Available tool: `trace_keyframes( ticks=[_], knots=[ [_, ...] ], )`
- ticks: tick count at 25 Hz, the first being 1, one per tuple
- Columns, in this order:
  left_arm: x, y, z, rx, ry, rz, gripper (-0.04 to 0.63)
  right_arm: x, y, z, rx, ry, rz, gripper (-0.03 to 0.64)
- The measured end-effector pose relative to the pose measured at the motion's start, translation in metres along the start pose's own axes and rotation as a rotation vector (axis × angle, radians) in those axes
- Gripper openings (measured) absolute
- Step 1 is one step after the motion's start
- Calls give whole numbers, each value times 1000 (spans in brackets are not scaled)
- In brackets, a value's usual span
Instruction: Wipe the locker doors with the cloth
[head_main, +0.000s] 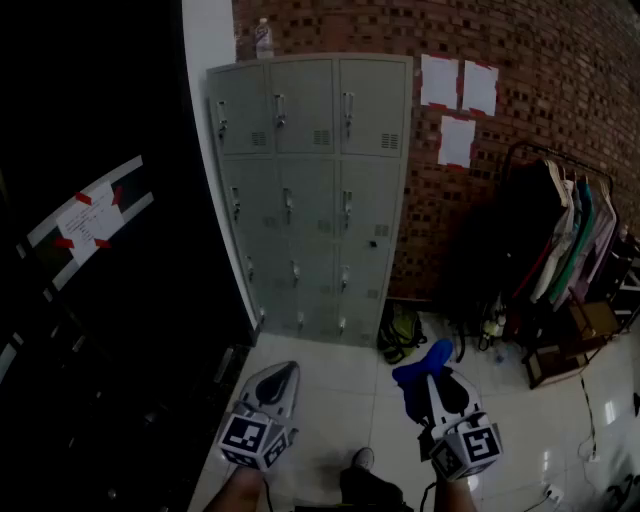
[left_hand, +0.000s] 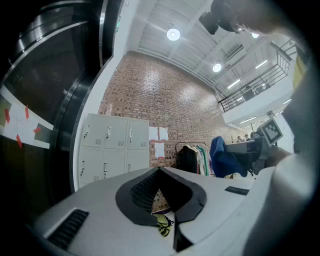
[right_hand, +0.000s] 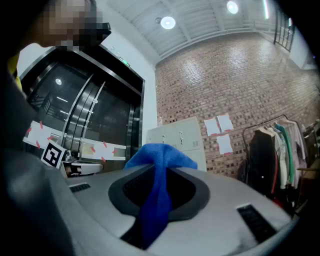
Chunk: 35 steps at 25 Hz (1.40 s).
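The grey lockers (head_main: 310, 190) stand against the brick wall, three columns of doors with small handles, all closed; they also show small in the left gripper view (left_hand: 110, 150) and the right gripper view (right_hand: 180, 137). My right gripper (head_main: 428, 375) is shut on a blue cloth (head_main: 420, 372) that bunches out past the jaw tips (right_hand: 159, 165). My left gripper (head_main: 283, 372) is shut with nothing between its jaws (left_hand: 160, 172). Both grippers hang low over the floor, well short of the lockers.
A clothes rack (head_main: 570, 240) with hanging garments stands right of the lockers. A yellow-green bag (head_main: 400, 330) lies at the lockers' foot. White papers (head_main: 458, 100) are taped to the brick. A dark glass wall (head_main: 90, 250) runs along the left. A bottle (head_main: 263, 38) stands atop the lockers.
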<state>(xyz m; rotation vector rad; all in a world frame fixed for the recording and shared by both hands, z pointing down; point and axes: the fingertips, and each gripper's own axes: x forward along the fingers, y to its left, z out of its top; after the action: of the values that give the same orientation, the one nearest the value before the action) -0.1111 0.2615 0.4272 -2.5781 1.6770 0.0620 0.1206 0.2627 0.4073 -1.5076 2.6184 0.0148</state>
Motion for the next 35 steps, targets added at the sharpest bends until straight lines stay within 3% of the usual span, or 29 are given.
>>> trace_keyframes(
  ticks=[6,10,17,20,26,31,35],
  knots=[
    [130,53,-17,19,-1,-30,0,129,-70,-17,32,-48,27,83],
    [244,110,-15,34,-27,20,0,260,-137,-18,24,-68,81,84],
    [449,187,20,31,-79,7,0,485,-243,34,-25,-107,147,84],
    [512,219,33,50,-97,14,0,585,-267,77,-38,-143,178,84],
    [600,276,66,95,-130,33,0,762,-272,228,-111,-259,151,84],
    [636,314,81,97,-136,23,0,843,-230,326,-179,-316,163,84],
    [653,335,82,96,-128,20,0,885,-236,347,-233,-304,82,84]
  ],
)
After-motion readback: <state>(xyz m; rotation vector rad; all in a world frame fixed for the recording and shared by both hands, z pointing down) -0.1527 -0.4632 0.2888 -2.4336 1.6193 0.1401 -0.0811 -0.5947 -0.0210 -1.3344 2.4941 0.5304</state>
